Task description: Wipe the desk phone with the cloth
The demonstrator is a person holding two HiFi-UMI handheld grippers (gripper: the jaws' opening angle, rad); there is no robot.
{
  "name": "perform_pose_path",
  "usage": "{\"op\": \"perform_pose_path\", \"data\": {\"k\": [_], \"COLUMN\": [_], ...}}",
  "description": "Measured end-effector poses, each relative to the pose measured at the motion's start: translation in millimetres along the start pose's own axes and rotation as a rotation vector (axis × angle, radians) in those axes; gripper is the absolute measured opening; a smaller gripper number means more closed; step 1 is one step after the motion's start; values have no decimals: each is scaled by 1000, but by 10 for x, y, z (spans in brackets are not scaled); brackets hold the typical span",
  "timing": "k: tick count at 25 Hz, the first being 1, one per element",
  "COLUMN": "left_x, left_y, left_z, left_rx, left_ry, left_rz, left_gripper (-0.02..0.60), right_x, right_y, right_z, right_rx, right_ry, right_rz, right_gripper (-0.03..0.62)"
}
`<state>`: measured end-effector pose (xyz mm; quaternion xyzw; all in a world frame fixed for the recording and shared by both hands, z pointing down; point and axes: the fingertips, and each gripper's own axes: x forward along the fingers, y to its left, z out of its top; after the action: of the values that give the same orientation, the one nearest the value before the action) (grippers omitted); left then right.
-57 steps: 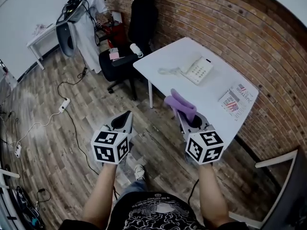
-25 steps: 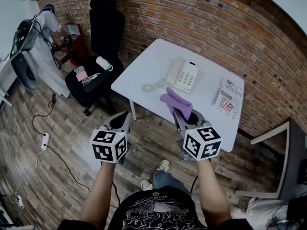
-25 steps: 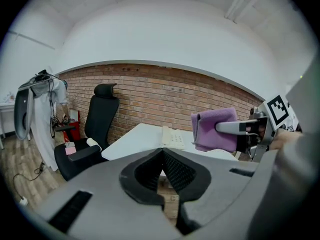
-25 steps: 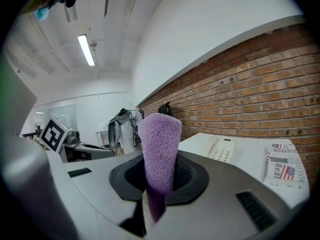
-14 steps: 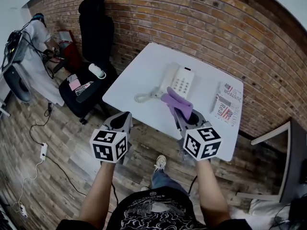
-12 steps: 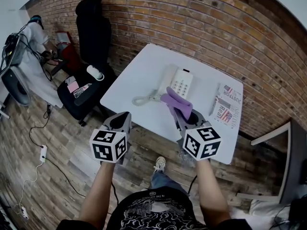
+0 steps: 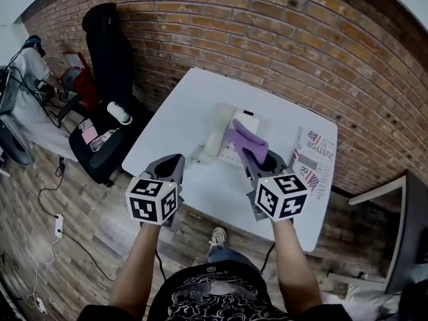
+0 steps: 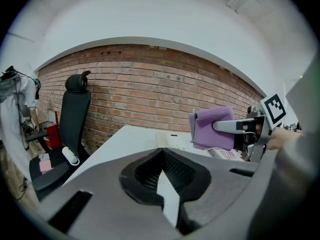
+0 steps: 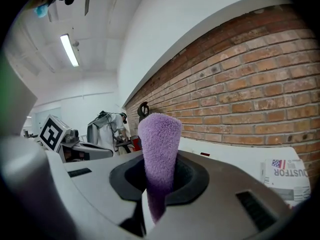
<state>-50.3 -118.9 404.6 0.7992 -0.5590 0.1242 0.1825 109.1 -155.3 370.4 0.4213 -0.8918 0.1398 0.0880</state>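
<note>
The cream desk phone (image 7: 226, 134) lies on the white table (image 7: 174, 122), its handset (image 7: 212, 141) along its left side and its near right part hidden behind the purple cloth (image 7: 245, 139). My right gripper (image 7: 250, 155) is shut on that cloth and holds it upright above the table's near half; in the right gripper view the cloth (image 9: 159, 151) rises from between the jaws of the gripper (image 9: 151, 200). My left gripper (image 7: 173, 164) hovers at the table's near left edge, shut and empty. The left gripper view shows its closed jaws (image 8: 161, 159) and the cloth (image 8: 214, 128).
A folded newspaper (image 7: 314, 160) lies on the table's right side. A black office chair (image 7: 107, 59) stands left of the table by the brick wall (image 7: 281, 39). A person in a white coat (image 7: 27, 55) is at far left. A grey frame (image 7: 401, 226) stands at right.
The view has come up to the table. Both grippers now hang over its near edge, and the held cloth now covers part of the phone.
</note>
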Motion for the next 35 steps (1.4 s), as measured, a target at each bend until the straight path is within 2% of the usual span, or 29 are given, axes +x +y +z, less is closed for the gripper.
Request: {"op": "perform_pose_path", "data": {"k": [8, 21, 28, 32, 35], "left_x": [552, 1119, 1286, 1346, 1383], "left_y": [-15, 56, 129, 197, 235], "left_z": [209, 278, 202, 151, 133], "left_rx": [17, 23, 13, 3, 10], "left_ry": [22, 52, 81, 94, 106], "left_rz": [-14, -25, -48, -72, -99], "left_gripper": [6, 6, 6, 6, 6], "right_x": [300, 827, 1188, 1431, 1585], "right_y": [-594, -1371, -1650, -1636, -1580], "right_z": [151, 212, 199, 28, -138], "right_rx": [-6, -99, -271, -354, -378], "right_ry": [15, 98, 206, 293, 355], "right_rz": [-33, -99, -139, -131, -126], "right_gripper": [46, 46, 46, 46, 46]}}
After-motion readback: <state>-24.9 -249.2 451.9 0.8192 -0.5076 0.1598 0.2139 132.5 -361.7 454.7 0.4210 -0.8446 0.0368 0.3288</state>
